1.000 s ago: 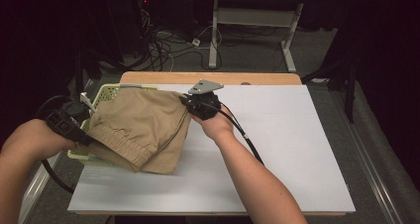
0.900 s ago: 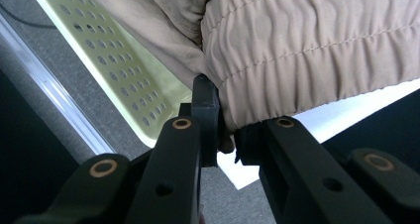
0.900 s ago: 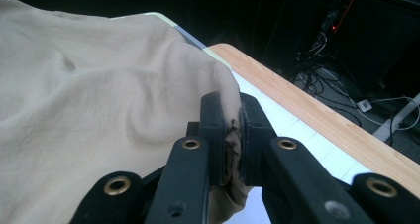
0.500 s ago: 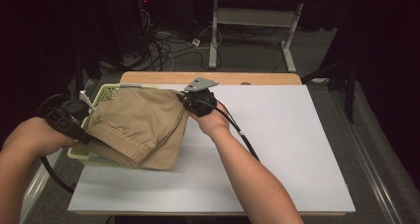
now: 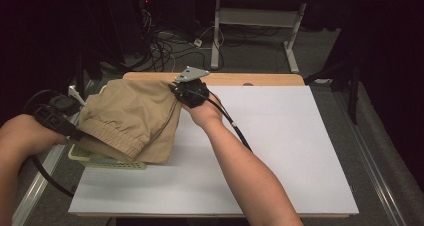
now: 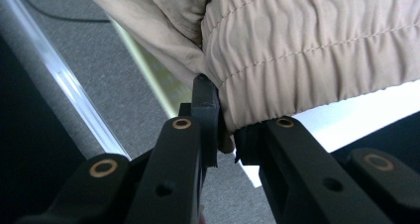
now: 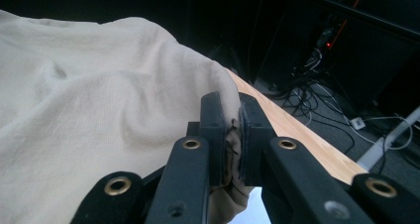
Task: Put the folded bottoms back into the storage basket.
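Tan shorts (image 5: 131, 117), pale green basket (image 5: 95, 158), white table top (image 5: 280, 151), black tools, wooden table edge (image 5: 250, 79)

No writing, label, brand, number or sign can be read anywhere here.

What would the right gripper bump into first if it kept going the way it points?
The tan shorts it already grips. The right gripper points left across the table, so beyond its jaws lies more of that cloth; what comes after is hidden.
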`<control>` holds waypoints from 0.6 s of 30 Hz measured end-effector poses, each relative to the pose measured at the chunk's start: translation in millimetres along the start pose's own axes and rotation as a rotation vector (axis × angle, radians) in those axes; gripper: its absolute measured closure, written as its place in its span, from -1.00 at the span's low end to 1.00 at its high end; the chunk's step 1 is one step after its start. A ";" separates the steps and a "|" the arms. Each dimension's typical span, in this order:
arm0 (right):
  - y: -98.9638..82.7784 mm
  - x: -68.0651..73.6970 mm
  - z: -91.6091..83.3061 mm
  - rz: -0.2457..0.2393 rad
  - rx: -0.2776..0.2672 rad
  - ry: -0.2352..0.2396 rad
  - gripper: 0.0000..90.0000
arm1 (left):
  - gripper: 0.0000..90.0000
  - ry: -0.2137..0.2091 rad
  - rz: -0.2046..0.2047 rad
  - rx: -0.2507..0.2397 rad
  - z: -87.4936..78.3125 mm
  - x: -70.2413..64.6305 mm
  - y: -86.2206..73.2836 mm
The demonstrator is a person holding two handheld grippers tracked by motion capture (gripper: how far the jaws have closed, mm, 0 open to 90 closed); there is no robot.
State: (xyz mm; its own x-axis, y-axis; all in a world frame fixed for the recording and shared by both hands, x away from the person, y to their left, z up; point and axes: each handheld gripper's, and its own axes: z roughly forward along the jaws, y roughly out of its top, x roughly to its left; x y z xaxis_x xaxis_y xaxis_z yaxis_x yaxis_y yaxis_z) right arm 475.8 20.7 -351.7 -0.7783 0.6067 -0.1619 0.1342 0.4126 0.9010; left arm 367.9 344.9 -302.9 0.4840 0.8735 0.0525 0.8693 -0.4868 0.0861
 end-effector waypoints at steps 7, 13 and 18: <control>11.6 13.0 31.7 -0.021 -0.001 0.036 0.88 | 0.78 0.021 -0.064 0.005 6.9 15.7 -17.0; 15.5 18.2 54.3 -0.022 0.017 0.047 0.88 | 0.78 0.023 -0.100 -0.020 12.8 26.7 -24.9; 8.2 15.9 70.8 -0.019 0.055 0.050 0.88 | 0.78 0.031 -0.101 -0.029 21.4 26.6 -24.9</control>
State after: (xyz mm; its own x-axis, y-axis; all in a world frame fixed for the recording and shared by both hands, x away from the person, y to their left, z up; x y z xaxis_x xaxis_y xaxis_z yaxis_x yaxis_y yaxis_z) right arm 508.1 81.9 -375.4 -0.8103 0.5644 -0.1577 0.1514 0.4616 0.8741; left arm 361.3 380.4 -324.9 0.3904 0.9177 0.0733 0.9099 -0.3968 0.1213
